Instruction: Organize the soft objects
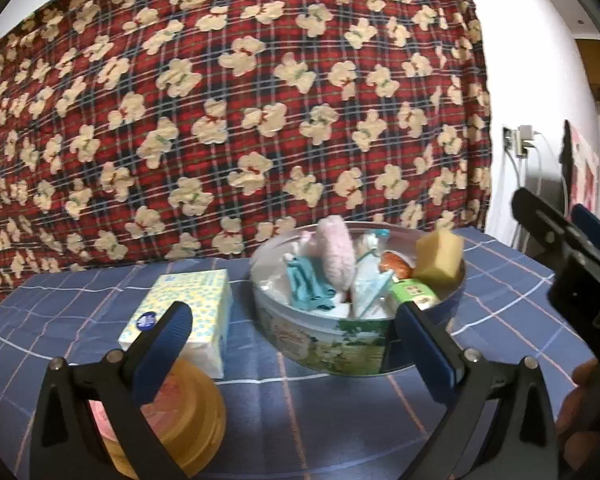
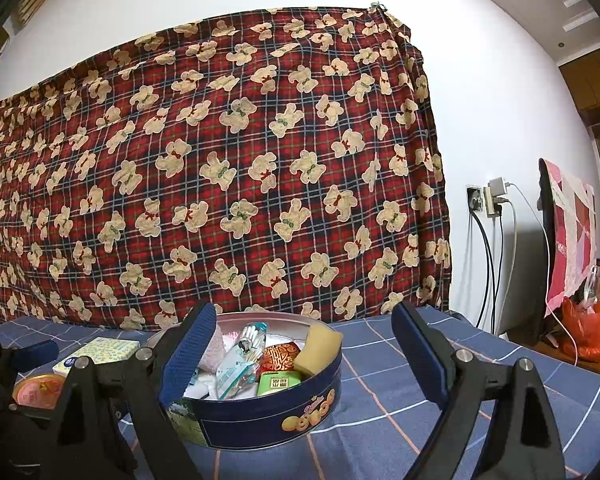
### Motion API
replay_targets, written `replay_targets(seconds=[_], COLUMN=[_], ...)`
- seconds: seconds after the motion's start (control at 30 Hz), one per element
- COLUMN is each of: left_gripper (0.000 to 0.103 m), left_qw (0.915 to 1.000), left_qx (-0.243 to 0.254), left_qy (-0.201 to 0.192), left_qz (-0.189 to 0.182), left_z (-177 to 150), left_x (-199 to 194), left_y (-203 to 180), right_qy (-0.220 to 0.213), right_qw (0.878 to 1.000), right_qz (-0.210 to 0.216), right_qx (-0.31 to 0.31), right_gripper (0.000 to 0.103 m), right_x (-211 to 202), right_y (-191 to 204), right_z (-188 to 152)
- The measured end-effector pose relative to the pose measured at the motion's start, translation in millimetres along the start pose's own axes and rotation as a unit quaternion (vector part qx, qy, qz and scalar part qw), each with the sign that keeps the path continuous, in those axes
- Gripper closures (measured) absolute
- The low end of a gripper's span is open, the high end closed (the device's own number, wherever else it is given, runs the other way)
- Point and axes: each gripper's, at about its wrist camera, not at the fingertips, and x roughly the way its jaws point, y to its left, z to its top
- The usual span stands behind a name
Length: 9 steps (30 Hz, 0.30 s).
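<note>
- A round blue metal biscuit tin (image 2: 260, 412) stands open on the table (image 2: 480, 360), which is covered in a blue checked cloth.
- Inside the tin lie the soft things: a yellow rectangular sponge (image 2: 318, 346) leaning against the right wall, a fluffy pink puff (image 1: 336, 252) propped upright towards the back, and a crumpled teal cloth (image 1: 310, 288) at the left.
- Small packets share the tin, among them a green carton (image 2: 278, 384) and a red-orange sachet (image 2: 280, 354).
- Left of the tin, near but apart from it, a yellow dotted tissue pack (image 1: 184, 316) lies on the table, and nearer the camera stands a squat amber-sided jar (image 1: 198, 412).
- The left gripper (image 1: 292, 344) hovers before the tin, jaws spread wide, holding nothing.
- The right gripper (image 2: 300, 344) is level with the tin, jaws wide apart and empty; the tin shows between them.
- A red plaid teddy-bear blanket (image 2: 220, 168) hangs on the wall behind.
</note>
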Motion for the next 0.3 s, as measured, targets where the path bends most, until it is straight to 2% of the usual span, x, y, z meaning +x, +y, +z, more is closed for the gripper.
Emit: replay_targets(seconds=[0.3], left_gripper=[0.0], left_qw=[1.0], left_qx=[0.002], left_qy=[0.003], left_qz=[0.002], left_z=[-4.3], left_x=[-6.3], left_y=[-0.7], right_qy=[0.0], right_qw=[1.0], right_qz=[-0.002], right_qx=[0.001], right_gripper=[0.012], right_x=[0.8], right_y=[-1.2], right_z=[-0.1])
